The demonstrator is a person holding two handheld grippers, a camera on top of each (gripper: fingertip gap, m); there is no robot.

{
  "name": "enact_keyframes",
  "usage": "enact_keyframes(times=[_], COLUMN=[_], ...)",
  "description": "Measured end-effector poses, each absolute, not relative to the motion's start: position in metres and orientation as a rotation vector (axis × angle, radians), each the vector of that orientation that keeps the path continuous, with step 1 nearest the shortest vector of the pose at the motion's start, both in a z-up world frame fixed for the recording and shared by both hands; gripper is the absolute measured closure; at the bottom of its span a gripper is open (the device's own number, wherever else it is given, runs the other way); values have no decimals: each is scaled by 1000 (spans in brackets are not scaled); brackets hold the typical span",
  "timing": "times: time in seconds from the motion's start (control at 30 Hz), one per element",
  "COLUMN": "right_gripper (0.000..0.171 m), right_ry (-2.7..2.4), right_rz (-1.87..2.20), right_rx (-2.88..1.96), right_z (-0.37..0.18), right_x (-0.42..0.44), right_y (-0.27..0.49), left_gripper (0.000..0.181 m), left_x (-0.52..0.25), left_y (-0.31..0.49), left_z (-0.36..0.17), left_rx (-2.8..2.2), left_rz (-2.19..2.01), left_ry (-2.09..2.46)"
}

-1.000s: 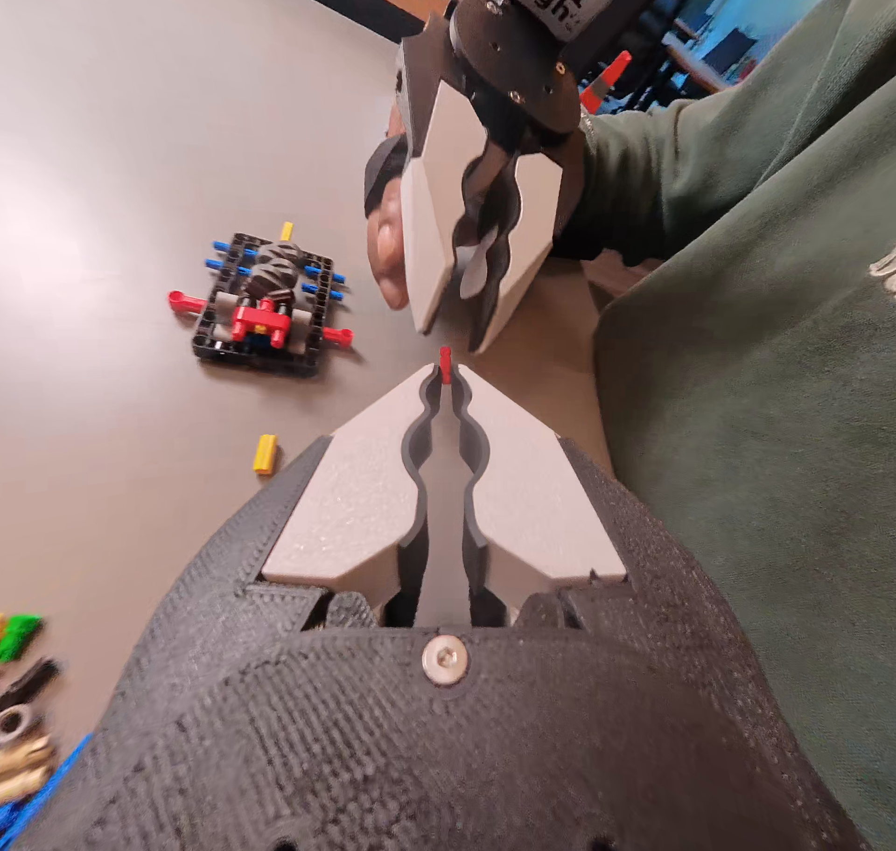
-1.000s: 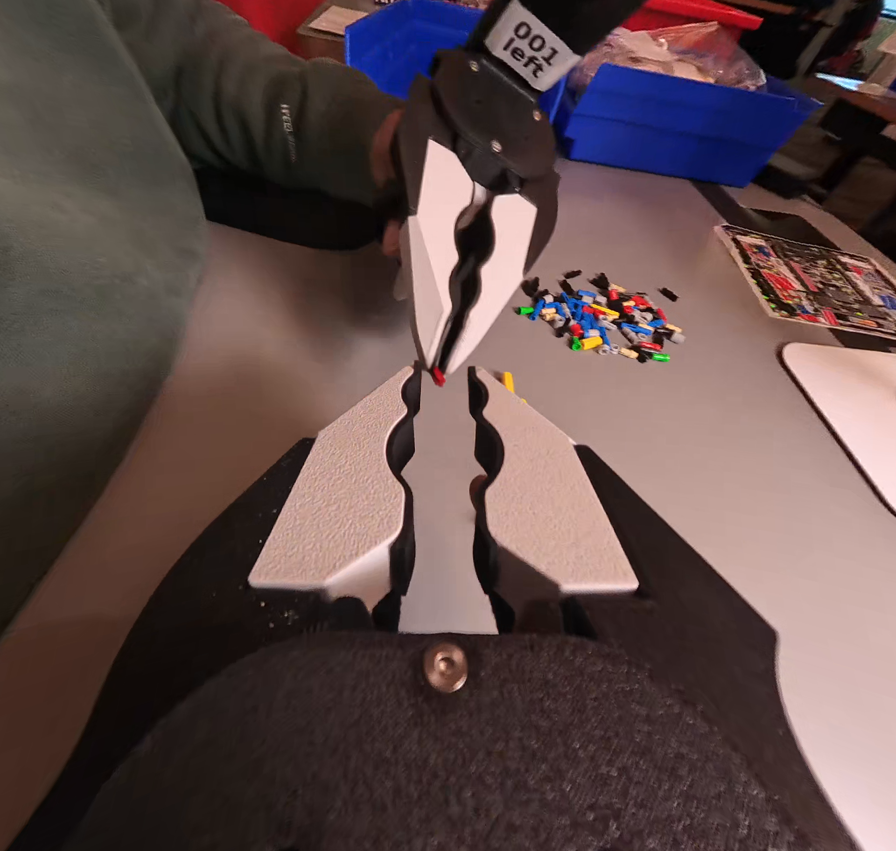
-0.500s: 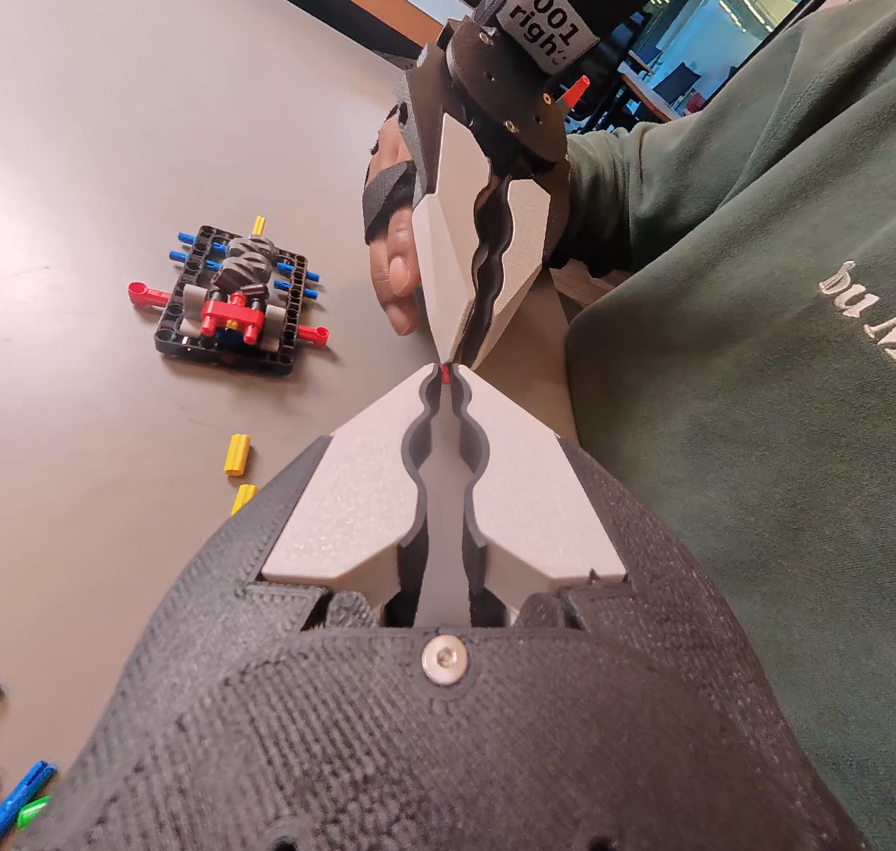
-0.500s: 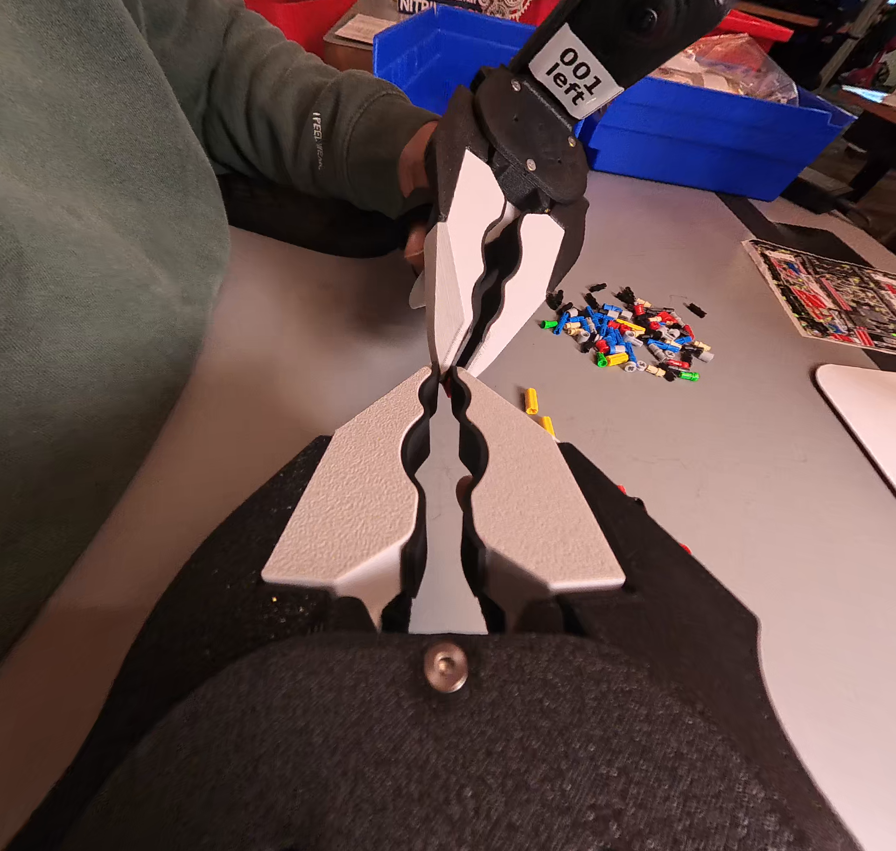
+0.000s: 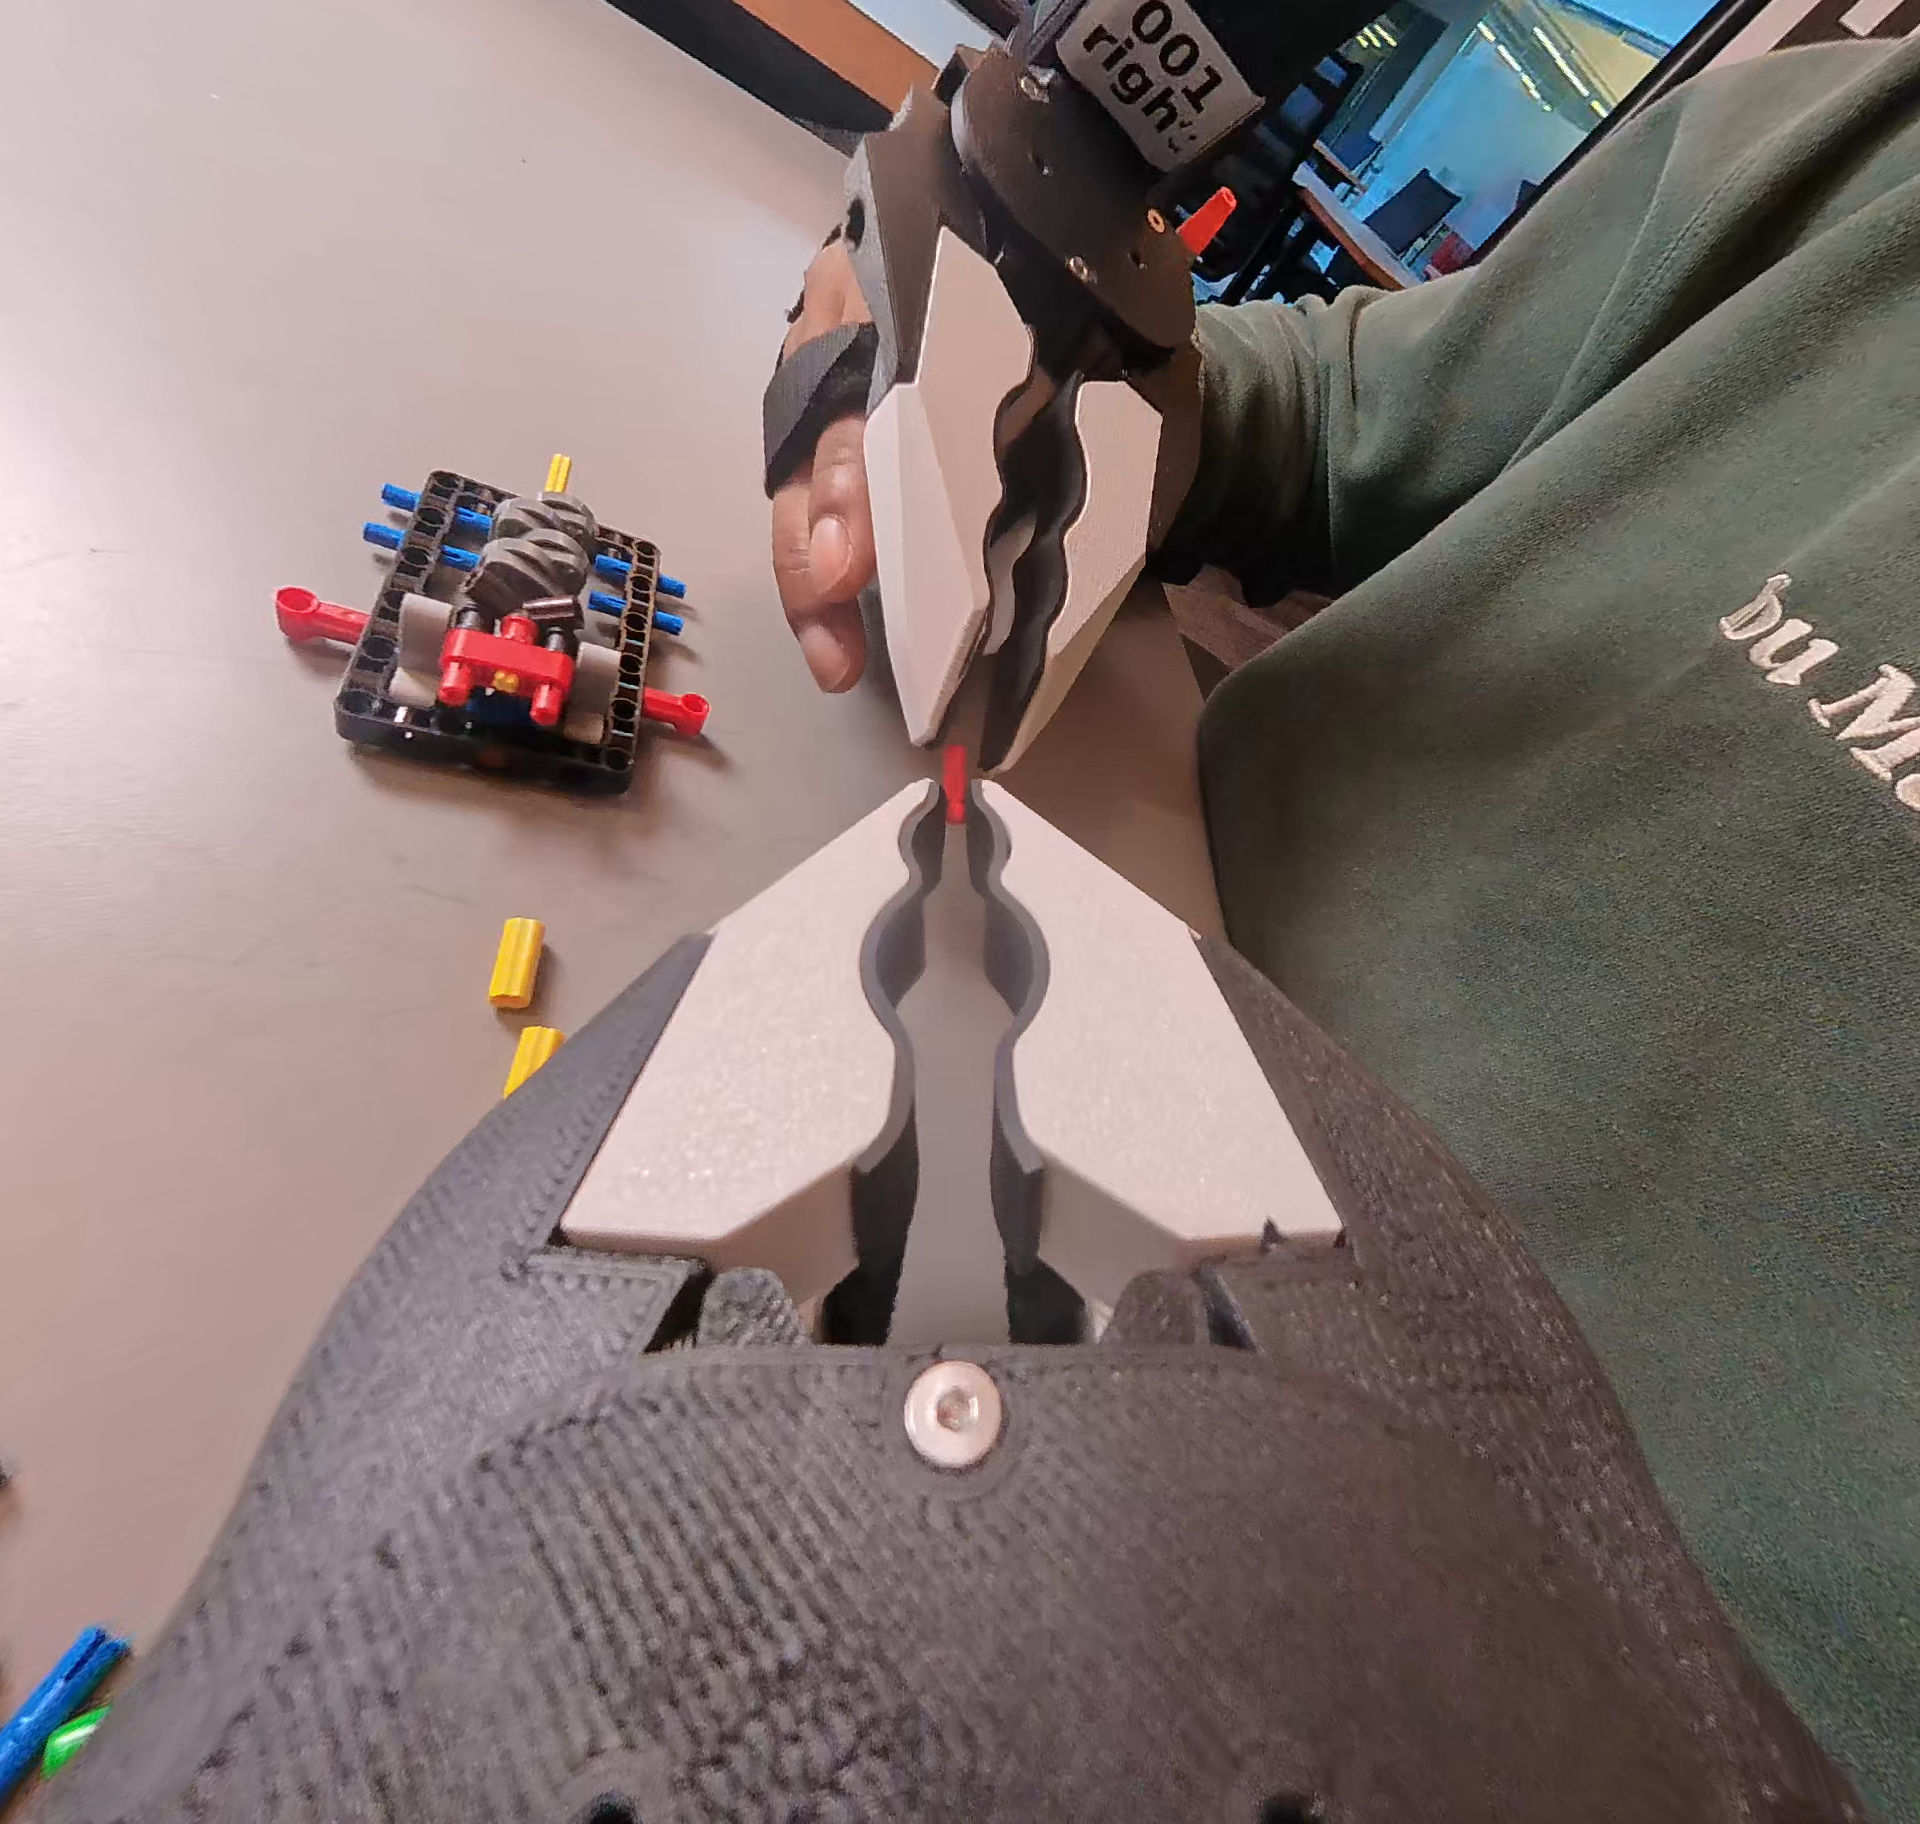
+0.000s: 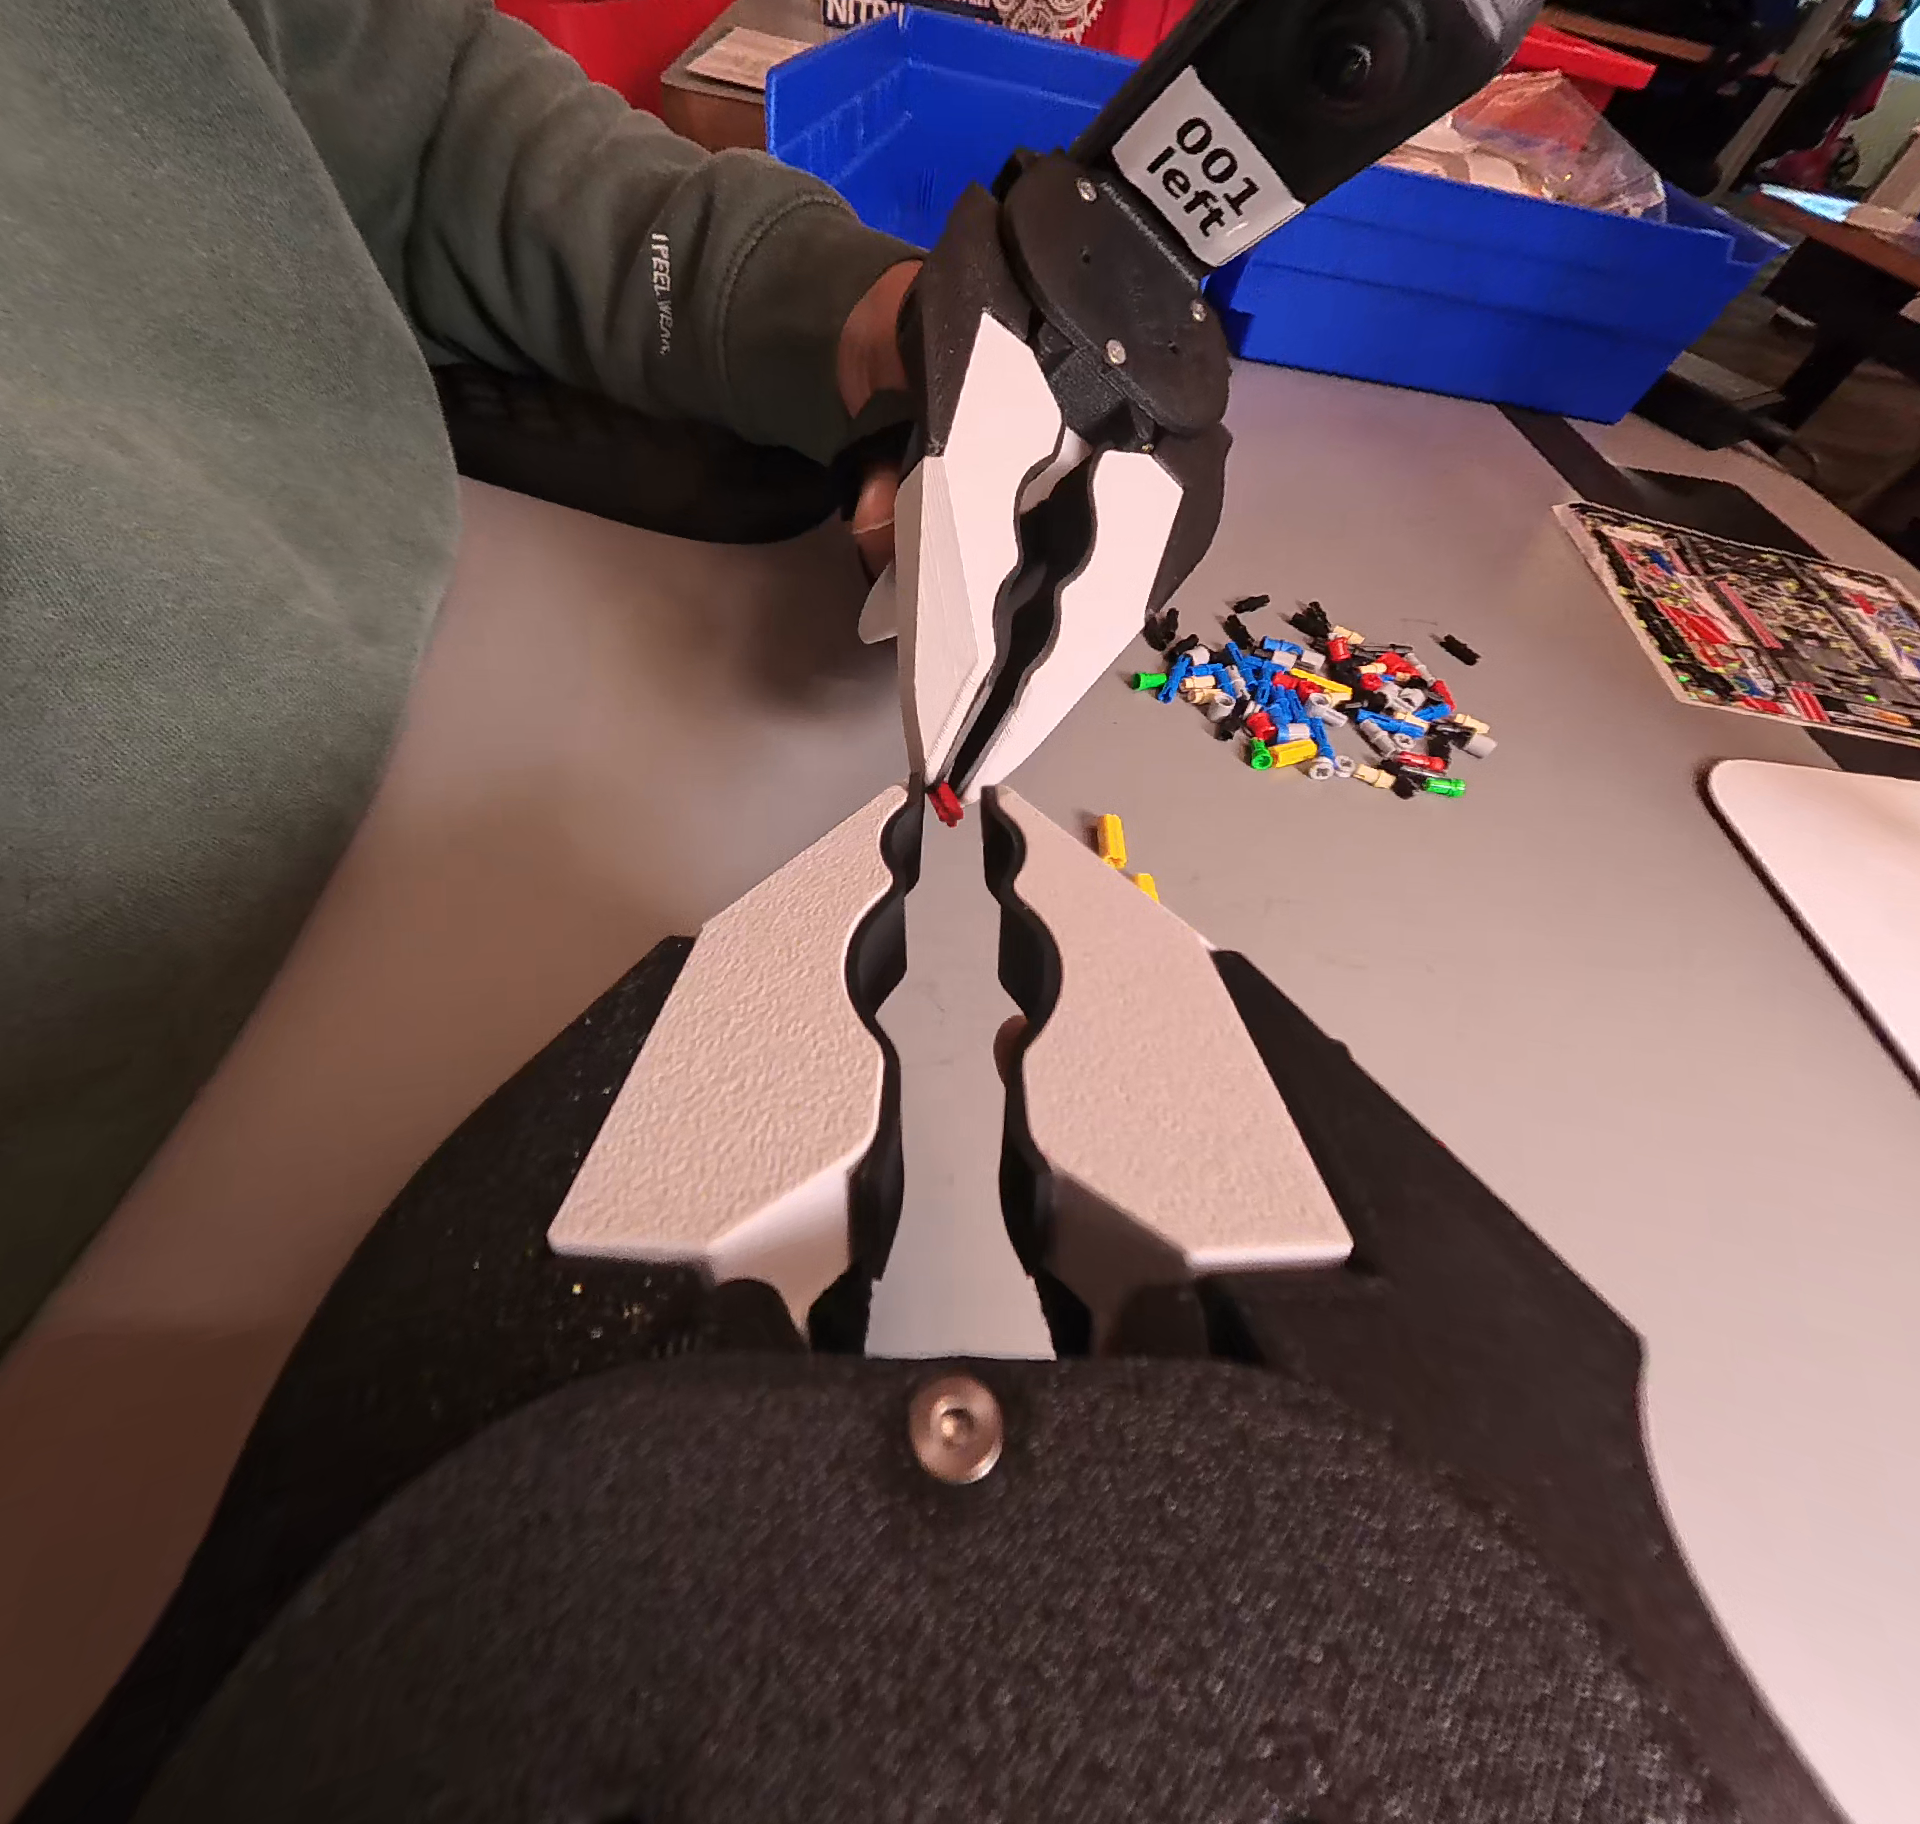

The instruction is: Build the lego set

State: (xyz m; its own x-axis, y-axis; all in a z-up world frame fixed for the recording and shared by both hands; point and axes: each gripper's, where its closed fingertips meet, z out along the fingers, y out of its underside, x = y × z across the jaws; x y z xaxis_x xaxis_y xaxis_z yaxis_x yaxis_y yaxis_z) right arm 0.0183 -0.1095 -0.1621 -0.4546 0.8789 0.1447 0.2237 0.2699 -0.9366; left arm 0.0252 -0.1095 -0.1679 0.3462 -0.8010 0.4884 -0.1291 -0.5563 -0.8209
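Observation:
A small red pin [image 5: 954,789] is held upright above the table between my two grippers, which meet tip to tip. My left gripper [image 5: 953,798] is shut on the pin; in the right wrist view it [image 6: 940,785] comes down from above with the pin [image 6: 944,804] at its tips. My right gripper [image 6: 948,800] is open by a narrow gap, its tips on either side of the pin's free end; in the left wrist view it [image 5: 968,751] hangs just above the pin. The partly built black frame with gears, red and blue parts [image 5: 499,631] lies on the table to the left.
Two yellow pins [image 5: 516,961] lie on the table near my left gripper. A pile of small loose pieces [image 6: 1340,704], an instruction booklet [image 6: 1756,631], a white board [image 6: 1829,870] and blue bins [image 6: 1455,268] are to the right. The person's green sleeves flank both grippers.
The right gripper closed in on the pin's end half a second ago; now its jaws have opened a little and it has drawn back slightly. The left gripper still holds the pin.

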Motion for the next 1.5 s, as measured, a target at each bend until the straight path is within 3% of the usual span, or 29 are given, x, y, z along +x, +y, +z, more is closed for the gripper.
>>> enact_keyframes(times=[0.6, 0.73, 0.9, 1.13, 1.33, 1.5], right_gripper=[169, 169, 169, 169, 169, 169], right_ry=[-1852, -1764, -1639, -1610, -1634, -1653], right_rz=[1239, 1256, 1249, 1278, 1275, 1242], right_rx=[-1014, -1049, -1110, -1162, -1154, -1119], right_z=[-162, -150, -138, -141, -142, -137], right_x=[19, 20, 23, 22, 20, 19], right_y=[-111, -93, -64, -57, -65, -73], left_gripper=[178, 158, 155, 158, 176, 176], left_x=[25, -6, -51, -44, -38, 1], left_y=[-107, -83, -73, -79, -76, -94], left_z=[-158, -156, -189, -228, -230, -167], left_rx=[-1879, -1881, -2011, -2144, -2134, -1784], left_rz=[-1236, -991, -596, -430, -399, -829], left_ry=[780, 715, 822, 1018, 1048, 967])
